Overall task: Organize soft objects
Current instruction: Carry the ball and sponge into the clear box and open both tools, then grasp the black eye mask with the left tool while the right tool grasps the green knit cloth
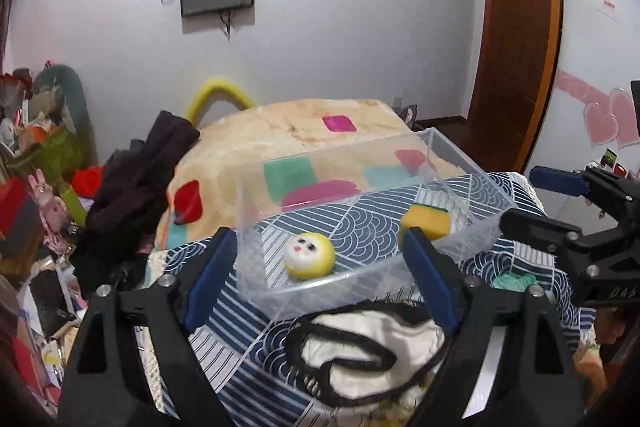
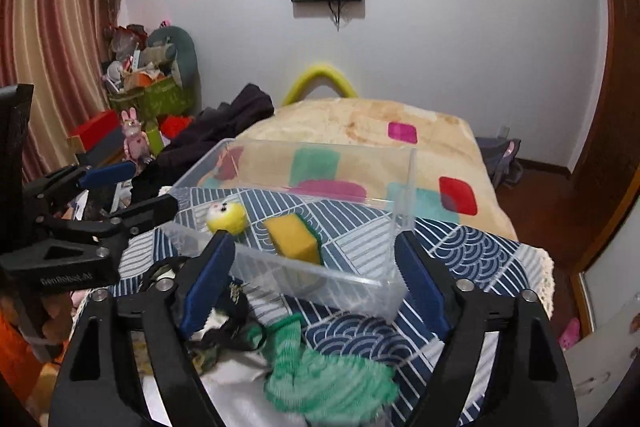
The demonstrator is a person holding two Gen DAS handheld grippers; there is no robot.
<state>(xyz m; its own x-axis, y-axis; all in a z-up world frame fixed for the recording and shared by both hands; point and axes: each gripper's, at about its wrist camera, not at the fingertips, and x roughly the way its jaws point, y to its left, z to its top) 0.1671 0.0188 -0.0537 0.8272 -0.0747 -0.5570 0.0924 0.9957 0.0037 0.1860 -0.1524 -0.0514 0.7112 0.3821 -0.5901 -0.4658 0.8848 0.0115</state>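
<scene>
Looking along the left wrist cam: left gripper point(image 1: 320, 279) had jaws spread wide, nothing btwn them, blue pads either side of the near wall of a clear plastic bin point(image 1: 472, 183). Bin sat on a blue/white wave-pattern cloth point(image 1: 520, 195). Inside it: a yellow ball toy w/ a white painted face point(image 1: 309, 254) toward the left front, and a yellow sponge w/ green scrub layer point(image 1: 426, 222) toward the right. Just below the bin, close under the gripper, lay a white cloth w/ black trim point(image 1: 372, 347), outside the bin. A bit of green knit fabric point(image 1: 514, 281) peeked out at right, also outside. Right gripper point(image 1: 560, 203) was visible at the right edge, jaws apart & holding nothing.

Right wrist cam: right gripper point(image 2: 316, 283) also wide open, empty, pads framing the bin's point(image 2: 404, 179) near corner. Ball toy point(image 2: 225, 217) sat at the bin's left end, sponge point(image 2: 294, 239) just beside it toward the middle, tilted. Green knit fabric point(image 2: 332, 379) was heaped on the wave-pattern cloth point(image 2: 472, 251) right below the gripper, next to the white cloth w/ black trim point(image 2: 228, 331); both outside the bin. Left gripper point(image 2: 116, 191) showed at the left, jaws parted, nothing in them.

Behind everything: a bed w/ a beige blanket point(image 2: 360, 123) & colored patches.
</scene>
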